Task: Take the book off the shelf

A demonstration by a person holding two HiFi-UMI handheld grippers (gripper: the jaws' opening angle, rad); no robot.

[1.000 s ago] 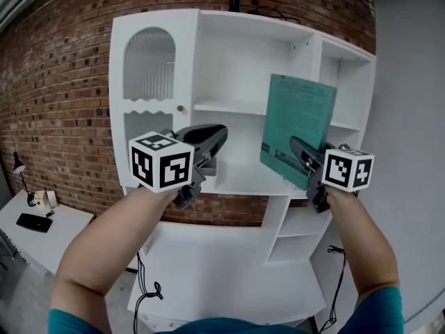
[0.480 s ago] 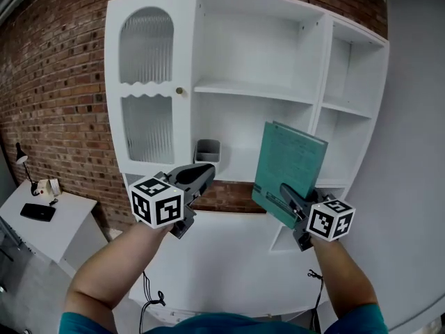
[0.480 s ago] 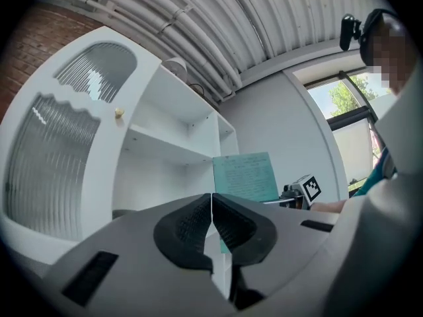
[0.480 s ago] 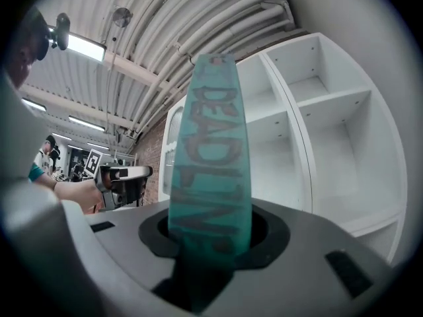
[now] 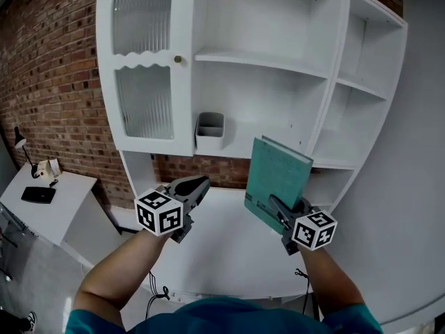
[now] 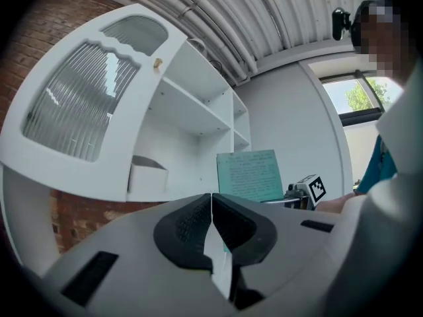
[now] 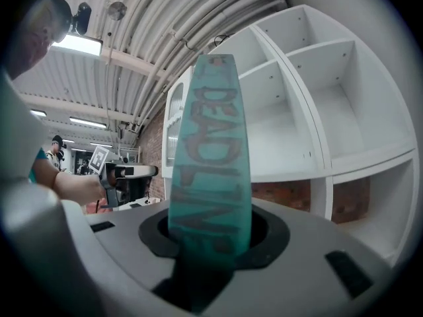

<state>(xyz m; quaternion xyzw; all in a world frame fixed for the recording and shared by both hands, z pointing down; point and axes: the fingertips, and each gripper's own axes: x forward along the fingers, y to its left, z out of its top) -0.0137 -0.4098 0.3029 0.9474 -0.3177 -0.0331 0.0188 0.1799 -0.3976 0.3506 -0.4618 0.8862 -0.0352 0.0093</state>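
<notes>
A teal book (image 5: 277,179) stands upright in my right gripper (image 5: 283,211), clear of the white shelf unit (image 5: 261,61) and in front of its lower part. In the right gripper view the book's spine (image 7: 208,150) rises from between the jaws, which are shut on it. My left gripper (image 5: 195,190) hangs to the left at about the same height, its jaws shut with nothing between them. From the left gripper view the book's cover (image 6: 250,175) shows beyond the closed left gripper (image 6: 211,220).
A small grey-white cup holder (image 5: 209,130) sits on the shelf's lower ledge beside the ribbed glass door (image 5: 142,68). A brick wall (image 5: 49,82) runs behind. A white side table (image 5: 49,211) with a lamp stands at the lower left. A grey wall (image 5: 417,186) closes the right side.
The right gripper has carried the book down and away from the shelf. The left gripper has come down too. The view has tilted so the shelf sits higher in frame.
</notes>
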